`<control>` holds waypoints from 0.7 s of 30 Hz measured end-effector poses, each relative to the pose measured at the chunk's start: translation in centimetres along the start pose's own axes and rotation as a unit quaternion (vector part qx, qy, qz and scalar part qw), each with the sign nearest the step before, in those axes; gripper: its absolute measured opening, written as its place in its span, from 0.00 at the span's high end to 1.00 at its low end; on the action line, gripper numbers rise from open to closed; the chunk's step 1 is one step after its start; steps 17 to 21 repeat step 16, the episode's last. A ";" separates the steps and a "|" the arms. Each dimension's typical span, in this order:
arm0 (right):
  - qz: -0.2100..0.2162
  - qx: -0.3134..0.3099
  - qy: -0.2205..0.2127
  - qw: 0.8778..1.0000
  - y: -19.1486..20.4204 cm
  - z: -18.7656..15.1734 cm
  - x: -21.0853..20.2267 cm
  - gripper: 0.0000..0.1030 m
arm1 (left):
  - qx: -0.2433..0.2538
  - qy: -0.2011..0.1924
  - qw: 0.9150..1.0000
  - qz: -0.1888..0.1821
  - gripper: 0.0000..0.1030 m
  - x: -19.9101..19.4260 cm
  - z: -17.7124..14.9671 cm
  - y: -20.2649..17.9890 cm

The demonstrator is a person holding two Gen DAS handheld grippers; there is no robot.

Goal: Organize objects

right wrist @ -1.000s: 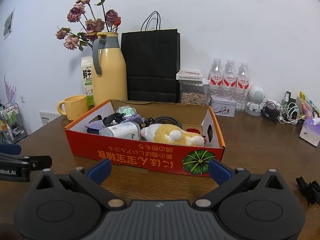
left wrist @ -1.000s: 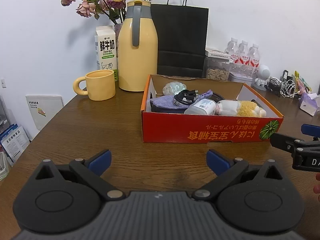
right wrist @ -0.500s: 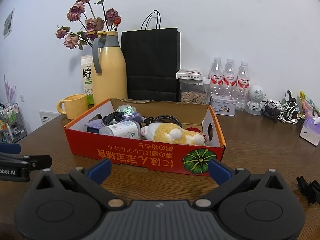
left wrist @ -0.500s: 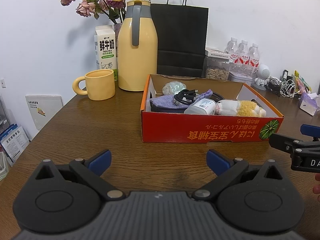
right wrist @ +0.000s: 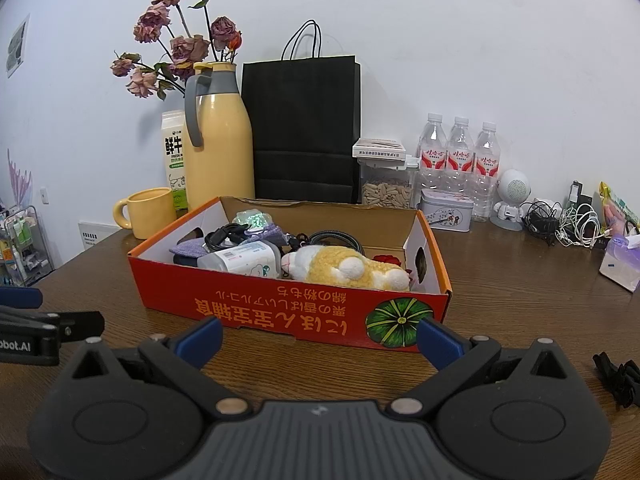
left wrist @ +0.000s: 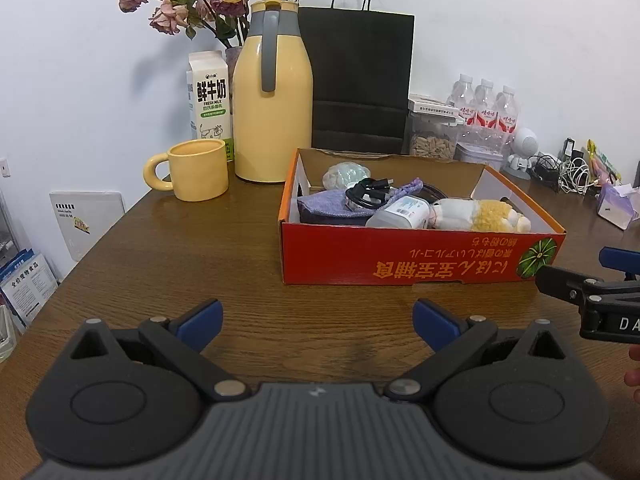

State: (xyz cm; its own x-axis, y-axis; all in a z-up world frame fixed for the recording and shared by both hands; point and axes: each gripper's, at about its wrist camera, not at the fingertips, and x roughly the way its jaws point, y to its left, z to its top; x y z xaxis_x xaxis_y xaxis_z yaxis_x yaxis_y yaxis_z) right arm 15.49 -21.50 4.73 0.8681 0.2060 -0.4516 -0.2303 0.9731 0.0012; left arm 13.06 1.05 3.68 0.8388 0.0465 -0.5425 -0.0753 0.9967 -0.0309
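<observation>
A red cardboard box (left wrist: pixel 420 258) (right wrist: pixel 256 304) sits on the wooden table (left wrist: pixel 160 256). Inside it lie a yellow-and-white plush toy (left wrist: pixel 480 216) (right wrist: pixel 344 270), a white bottle (left wrist: pixel 400 212) (right wrist: pixel 244 258), a purple cloth (left wrist: pixel 324 206), a coiled black cable (left wrist: pixel 366 192) and a pale green object (left wrist: pixel 346 172). My left gripper (left wrist: pixel 316 318) is open and holds nothing, short of the box's near left corner. My right gripper (right wrist: pixel 318 332) is also open and holds nothing, just in front of the box's near wall. A small black item (right wrist: pixel 618 376) lies on the table to the right.
Behind the box stand a yellow mug (left wrist: pixel 196 170), a milk carton (left wrist: pixel 210 100), a yellow thermos (left wrist: pixel 272 100), a black paper bag (left wrist: pixel 356 80), a seed jar (right wrist: pixel 386 184), a tin (right wrist: pixel 446 210) and water bottles (right wrist: pixel 460 160). Tangled cables (right wrist: pixel 560 224) and a tissue pack (right wrist: pixel 622 260) lie right.
</observation>
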 end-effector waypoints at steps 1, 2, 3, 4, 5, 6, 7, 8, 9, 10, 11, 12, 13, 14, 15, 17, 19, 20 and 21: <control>0.000 0.000 0.000 1.000 0.0 0.0 0.0 0.00 | 0.000 0.000 1.000 0.000 0.00 0.0 0.0 0.0; 0.000 0.000 0.000 1.000 0.0 0.0 0.0 0.00 | 0.001 0.000 1.000 -0.001 0.00 0.0 0.0 0.0; 0.000 0.000 0.000 1.000 0.0 0.0 0.0 0.00 | 0.001 0.000 1.000 -0.001 0.00 0.0 0.0 0.0; 0.000 0.000 0.000 1.000 0.0 -0.1 -0.1 0.00 | 0.001 0.000 1.000 -0.002 0.00 0.0 0.0 0.0; 0.000 0.000 0.000 1.000 0.0 0.0 0.0 0.00 | 0.001 0.000 1.000 -0.002 0.00 0.0 0.0 0.0; 0.000 0.000 0.000 1.000 0.0 0.0 0.0 0.00 | 0.002 0.001 1.000 -0.002 0.00 0.0 0.0 -0.1; 0.000 0.000 0.000 1.000 0.0 -0.1 -0.1 0.00 | 0.002 0.003 1.000 -0.003 0.00 0.1 0.0 -0.1; 0.000 0.000 0.000 1.000 0.0 0.0 0.0 0.00 | 0.003 0.006 1.000 -0.006 0.00 0.1 -0.1 -0.1; 0.000 0.000 0.000 1.000 0.0 0.0 0.0 0.00 | 0.004 0.006 1.000 -0.008 0.00 0.1 -0.1 -0.1; 0.000 0.000 0.000 1.000 0.0 0.0 0.0 0.00 | 0.005 0.006 1.000 -0.009 0.00 0.1 -0.2 -0.1; 0.000 0.000 0.000 1.000 0.0 0.0 0.0 0.00 | 0.007 0.005 1.000 -0.009 0.00 0.1 -0.2 -0.2; 0.000 0.000 0.001 1.000 0.0 0.0 0.0 0.00 | 0.007 0.005 1.000 -0.009 0.00 0.1 -0.2 -0.2; 0.000 0.000 0.001 1.000 0.0 -0.1 0.0 0.00 | 0.007 0.006 1.000 -0.010 0.00 0.2 -0.3 -0.2; 0.000 0.000 0.001 1.000 0.0 -0.2 0.0 0.00 | 0.007 0.005 1.000 -0.010 0.00 0.2 -0.3 -0.2; -0.001 0.000 0.002 1.000 -0.1 -0.3 0.0 0.00 | 0.007 0.005 1.000 -0.010 0.00 0.1 -0.3 -0.2; -0.001 0.000 0.002 1.000 -0.1 -0.3 0.0 0.00 | 0.006 0.005 1.000 -0.010 0.00 0.1 -0.2 -0.2; -0.001 0.000 0.002 1.000 -0.1 -0.3 0.0 0.00 | 0.006 0.005 1.000 -0.010 0.00 0.1 -0.2 -0.2; -0.001 0.000 0.002 1.000 -0.1 -0.3 0.0 0.00 | 0.006 0.005 1.000 -0.010 0.00 0.1 -0.2 -0.2; -0.001 0.000 0.002 1.000 -0.1 -0.3 0.0 0.00 | 0.006 0.005 1.000 -0.010 0.00 0.1 -0.2 -0.2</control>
